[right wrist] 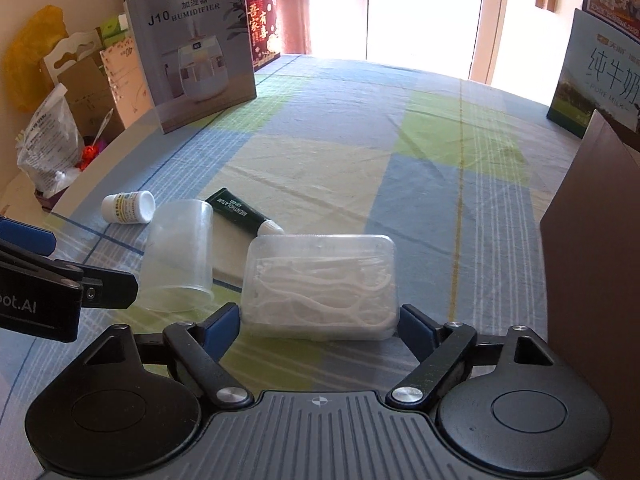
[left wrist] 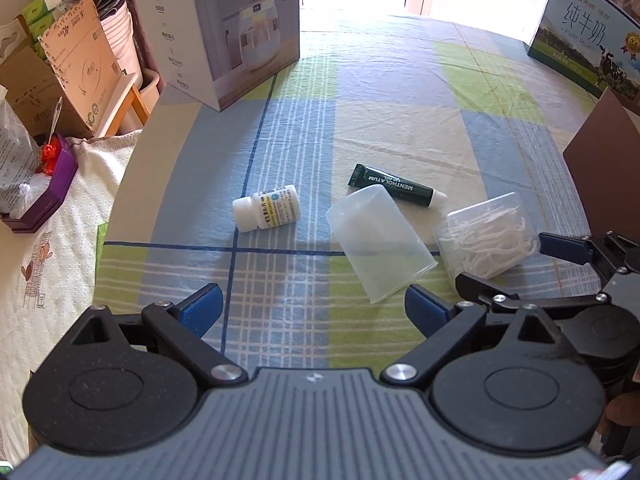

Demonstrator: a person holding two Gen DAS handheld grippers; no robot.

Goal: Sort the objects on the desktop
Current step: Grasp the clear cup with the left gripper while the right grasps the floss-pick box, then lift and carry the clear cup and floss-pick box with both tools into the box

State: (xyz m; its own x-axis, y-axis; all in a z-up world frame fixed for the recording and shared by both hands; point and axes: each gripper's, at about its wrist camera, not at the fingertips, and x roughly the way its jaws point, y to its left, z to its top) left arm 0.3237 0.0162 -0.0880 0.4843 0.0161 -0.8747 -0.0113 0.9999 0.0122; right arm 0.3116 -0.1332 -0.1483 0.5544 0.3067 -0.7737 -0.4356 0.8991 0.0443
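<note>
Scanning L to R across the checked tablecloth [left wrist: 380, 92]: white pill bottle [left wrist: 267, 207] lies on its side at left. L gripper [left wrist: 314, 310] hangs above bare cloth, jaws wide, nothing held; the clear cup's [left wrist: 378, 240] rim sits near its right pad. Cup lies tipped, w/ green Menthol tube [left wrist: 394, 186] just beyond it. Floss-pick box [right wrist: 322, 282] at right, flat on cloth. R gripper [right wrist: 316, 330] straddles the box's near end; jaws part-open, pads just beside both walls, no squeeze evident, so not gripped yet.

Risks, as judged: box is smooth plastic and pads reach only the near end, so it could pivot or slip on lift. L gripper's right pad may nudge cup and roll it into tube. Brown panel [right wrist: 596, 240] at far right crowds R gripper's swing.
</note>
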